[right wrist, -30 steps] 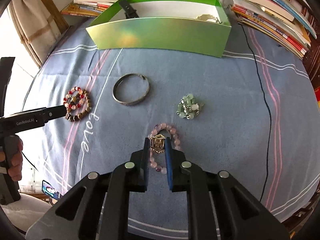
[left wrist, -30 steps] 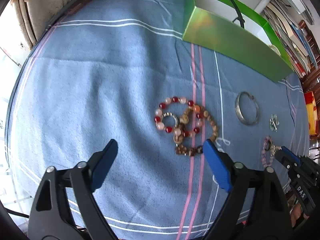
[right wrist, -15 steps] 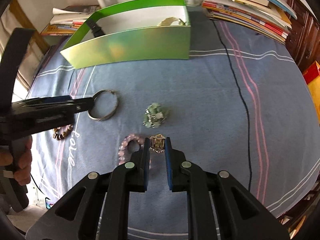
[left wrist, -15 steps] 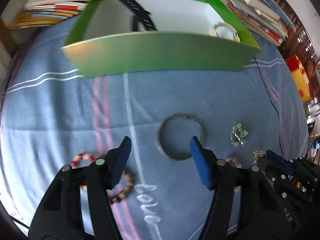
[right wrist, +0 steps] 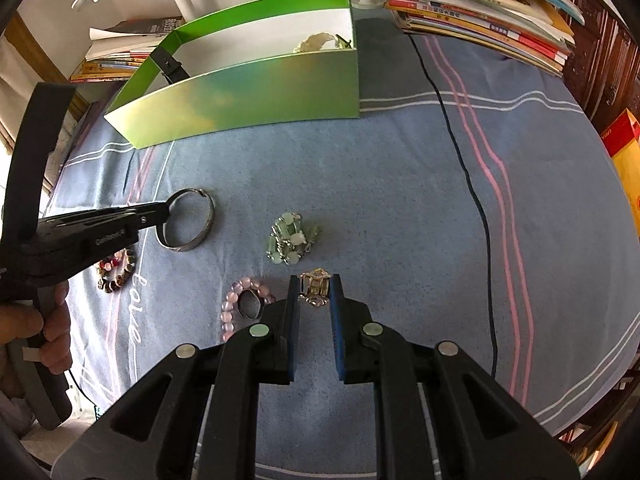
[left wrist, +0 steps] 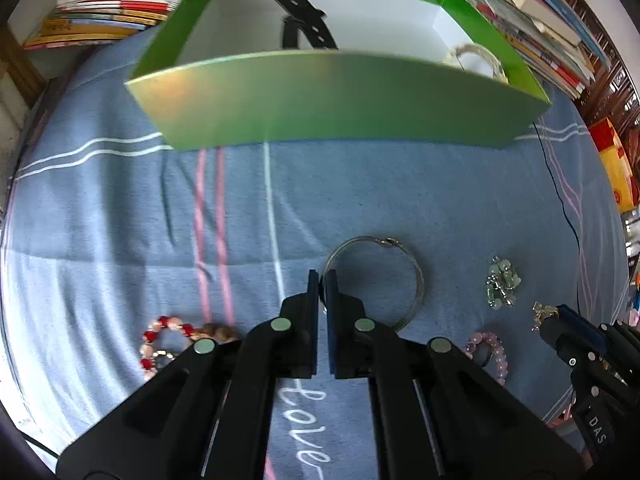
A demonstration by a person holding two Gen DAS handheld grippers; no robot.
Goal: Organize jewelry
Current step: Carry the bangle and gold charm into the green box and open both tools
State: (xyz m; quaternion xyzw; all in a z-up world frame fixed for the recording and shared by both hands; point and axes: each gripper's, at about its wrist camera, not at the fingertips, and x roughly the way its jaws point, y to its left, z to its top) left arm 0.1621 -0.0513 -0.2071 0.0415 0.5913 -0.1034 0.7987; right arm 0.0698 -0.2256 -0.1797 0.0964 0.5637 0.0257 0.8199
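The left gripper (left wrist: 322, 280) is clenched on the near rim of the round silver metal bangle (left wrist: 408, 258) lying on the blue striped cloth of the table (left wrist: 400, 184). The right gripper (right wrist: 315, 286) grasps a small gold-coloured clasp ornament (right wrist: 316, 287), just beside the pink bead bracelet (right wrist: 240, 300) and near the green cardboard box (right wrist: 256, 96).

left gripper (left wrist: 321, 280) clamped on near rim of silver bangle (left wrist: 416, 276), which lies on blue striped cloth (left wrist: 380, 192). green box (left wrist: 340, 100) beyond; black strap (left wrist: 296, 12) and pale bracelet (left wrist: 480, 56) inside. jade-green bead cluster (left wrist: 502, 286) right of bangle, pink bead bracelet (left wrist: 490, 350) nearer. red-and-white bead bracelet (left wrist: 160, 342) at left. right gripper (left wrist: 554, 316) at right edge, pinching a small gold piece (left wrist: 540, 311). books stacked behind.
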